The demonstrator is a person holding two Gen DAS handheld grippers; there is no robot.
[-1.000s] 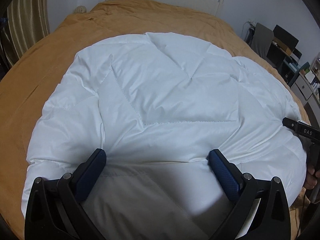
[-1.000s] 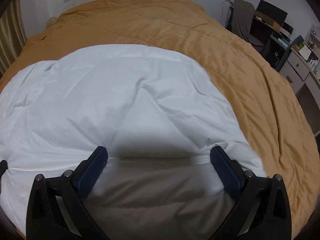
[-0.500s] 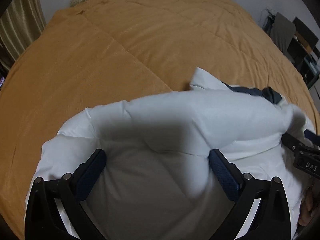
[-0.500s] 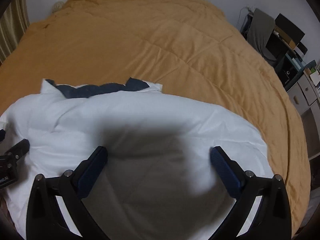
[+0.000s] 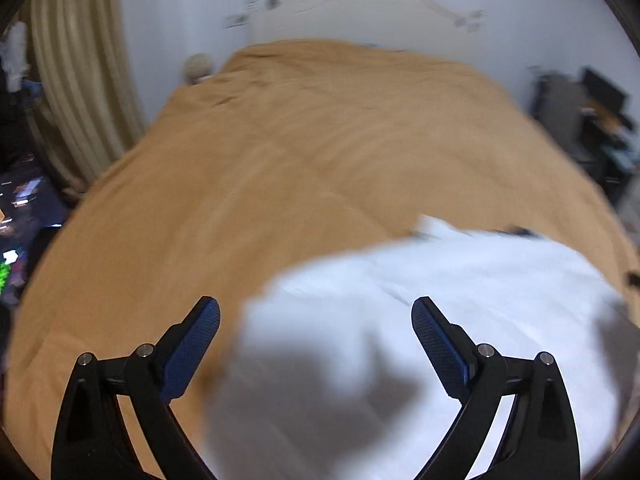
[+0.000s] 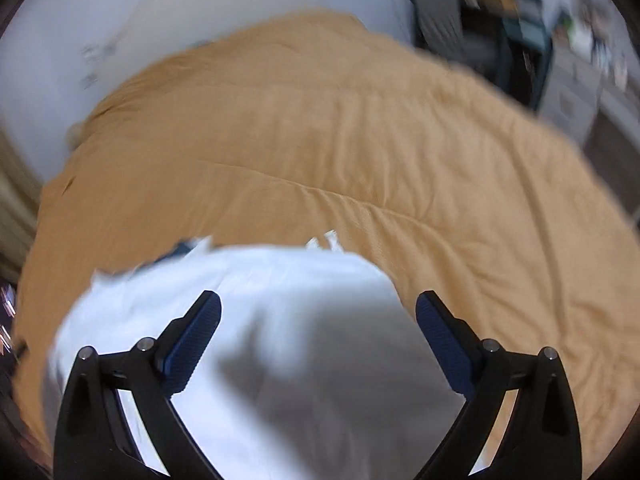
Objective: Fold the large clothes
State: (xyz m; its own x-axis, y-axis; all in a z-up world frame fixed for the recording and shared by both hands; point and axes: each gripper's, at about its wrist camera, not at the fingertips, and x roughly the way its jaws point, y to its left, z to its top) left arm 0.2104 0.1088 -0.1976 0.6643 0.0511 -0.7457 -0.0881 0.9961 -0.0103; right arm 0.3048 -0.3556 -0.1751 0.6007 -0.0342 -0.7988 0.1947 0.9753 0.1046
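A white puffy quilted garment lies folded on the tan bedspread, with a strip of dark lining showing at its far edge. My left gripper hovers over the garment's left edge. Its jaws stand wide and are closing, and nothing is pinched between the pads. In the right wrist view the same garment fills the lower middle. My right gripper is above it, open, with its blue pads clear of the cloth. Both views are blurred.
The tan bedspread stretches far beyond the garment. A white headboard stands at the back and a beige curtain hangs at the left. A dark chair and a cluttered desk stand at the right.
The garment lay spread out, then its far half was folded over toward me. Both grippers have since lifted away from it, and the views now tilt up to show more of the room.
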